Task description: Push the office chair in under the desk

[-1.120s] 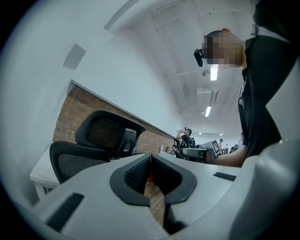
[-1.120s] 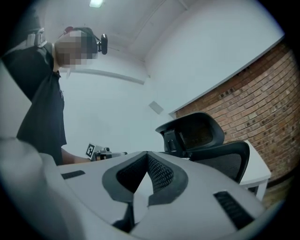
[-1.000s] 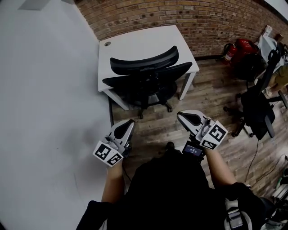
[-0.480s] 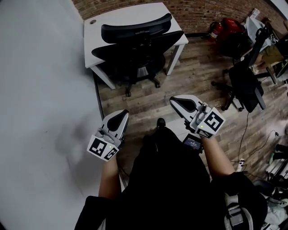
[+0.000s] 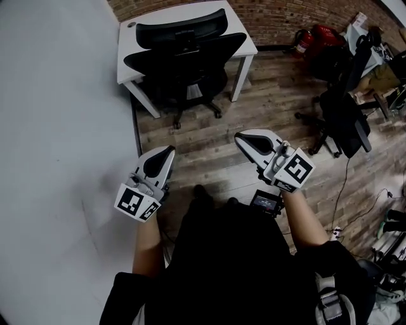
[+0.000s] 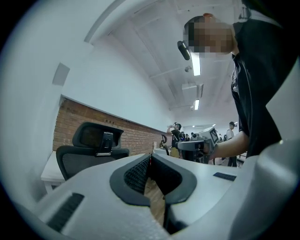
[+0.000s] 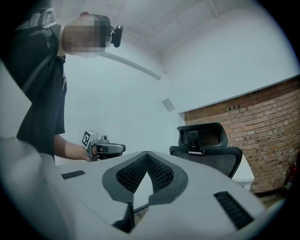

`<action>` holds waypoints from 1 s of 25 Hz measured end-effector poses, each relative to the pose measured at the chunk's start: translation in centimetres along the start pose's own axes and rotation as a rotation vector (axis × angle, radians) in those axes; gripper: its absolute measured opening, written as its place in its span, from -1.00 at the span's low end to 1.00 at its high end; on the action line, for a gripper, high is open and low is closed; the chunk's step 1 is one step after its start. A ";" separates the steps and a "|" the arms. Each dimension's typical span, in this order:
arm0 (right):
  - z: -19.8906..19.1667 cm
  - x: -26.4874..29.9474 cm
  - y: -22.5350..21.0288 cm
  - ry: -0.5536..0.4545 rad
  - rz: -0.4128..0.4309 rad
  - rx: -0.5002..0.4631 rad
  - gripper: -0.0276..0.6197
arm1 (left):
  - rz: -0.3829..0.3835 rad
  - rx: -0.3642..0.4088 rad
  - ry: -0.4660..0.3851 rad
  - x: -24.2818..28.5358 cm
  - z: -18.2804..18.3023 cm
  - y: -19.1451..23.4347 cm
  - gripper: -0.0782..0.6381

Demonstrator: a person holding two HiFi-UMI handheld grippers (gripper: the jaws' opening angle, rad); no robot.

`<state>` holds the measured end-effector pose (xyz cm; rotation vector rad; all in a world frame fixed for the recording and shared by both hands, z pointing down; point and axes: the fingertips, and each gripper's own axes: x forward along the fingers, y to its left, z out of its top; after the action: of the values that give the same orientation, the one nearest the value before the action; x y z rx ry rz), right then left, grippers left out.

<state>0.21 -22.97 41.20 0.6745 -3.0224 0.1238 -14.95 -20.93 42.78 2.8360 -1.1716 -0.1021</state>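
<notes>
Two grippers: holding left gripper [image 5: 162,153] and right gripper [image 5: 245,137] pressed together, empty. Facing office chair [image 5: 184,54] straight ahead, well apart, sitting broadside, tucked under desk [image 5: 125,60]; favouring neither hand.

Ahead: bare wood floor [image 5: 203,143] lies open as far as the chair [image 5: 184,57].
Left: a white wall [image 5: 57,127] runs just beside the left gripper [image 5: 165,152].
Far end: the chair blocks the desk [image 5: 129,57] front, with a brick wall [image 5: 273,16] behind.
Right: a second chair [image 5: 346,117] and a cable [image 5: 346,190] stand well apart from the right gripper [image 5: 245,139].
</notes>
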 end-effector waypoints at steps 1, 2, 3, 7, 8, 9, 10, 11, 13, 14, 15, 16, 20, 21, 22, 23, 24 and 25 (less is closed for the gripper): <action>0.2 -0.9 0.4 -0.008 0.016 -0.001 -0.90 | 0.009 -0.001 0.008 0.3 0.0 -1.0 -0.73; 0.4 -2.0 0.8 -0.014 0.034 0.001 -0.90 | 0.015 -0.005 0.015 0.6 -0.1 -2.1 -0.73; 0.4 -3.1 1.3 -0.016 0.054 0.008 -0.90 | 0.019 -0.010 0.021 0.9 -0.2 -3.2 -0.73; -0.6 -7.9 3.1 -0.014 0.111 0.056 -0.90 | 0.023 -0.029 0.044 2.0 -0.9 -7.8 -0.73; -1.2 -8.8 3.4 -0.012 0.118 0.067 -0.90 | 0.024 -0.033 0.053 2.0 -1.2 -8.7 -0.73; -1.7 -9.5 3.5 -0.011 0.124 0.077 -0.90 | 0.026 -0.037 0.064 2.1 -1.7 -9.4 -0.73; -2.3 -10.0 3.5 -0.010 0.130 0.086 -0.90 | 0.029 -0.041 0.075 2.1 -2.2 -10.0 -0.73; -2.8 -10.3 3.5 -0.010 0.137 0.093 -0.90 | 0.033 -0.046 0.087 2.1 -2.7 -10.4 -0.73; -3.8 -10.7 3.6 -0.009 0.150 0.106 -0.90 | 0.042 -0.053 0.103 1.8 -3.6 -11.3 -0.73; -4.2 -10.9 4.0 -0.008 0.159 0.109 -0.90 | 0.045 -0.053 0.107 1.6 -3.7 -11.9 -0.73; -4.4 -11.0 4.4 -0.007 0.169 0.110 -0.90 | 0.047 -0.052 0.107 1.3 -3.7 -12.4 -0.73; -4.5 -11.1 4.8 -0.004 0.178 0.106 -0.90 | 0.049 -0.050 0.105 1.0 -3.6 -12.8 -0.73; -4.2 -10.6 5.5 0.003 0.174 0.080 -0.90 | 0.048 -0.040 0.112 0.2 -3.3 -12.7 -0.73; -4.0 -10.2 5.6 0.000 0.160 0.073 -0.90 | 0.048 -0.035 0.121 -0.1 -3.4 -12.3 -0.73; -3.7 -9.8 5.7 -0.004 0.144 0.065 -0.90 | 0.048 -0.029 0.127 -0.5 -3.3 -12.0 -0.73; -3.4 -9.3 5.8 -0.007 0.130 0.054 -0.90 | 0.047 -0.020 0.129 -0.7 -3.0 -11.6 -0.73; -3.0 -8.8 6.0 -0.010 0.120 0.041 -0.90 | 0.045 -0.003 0.127 -0.9 -2.5 -11.3 -0.73; -2.7 -8.2 6.1 -0.013 0.115 0.031 -0.90 | 0.041 0.021 0.126 -1.1 -2.0 -11.1 -0.73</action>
<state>5.06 -13.74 42.99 0.5049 -3.0773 0.1710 -7.77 -12.17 43.81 2.7875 -1.2104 0.0896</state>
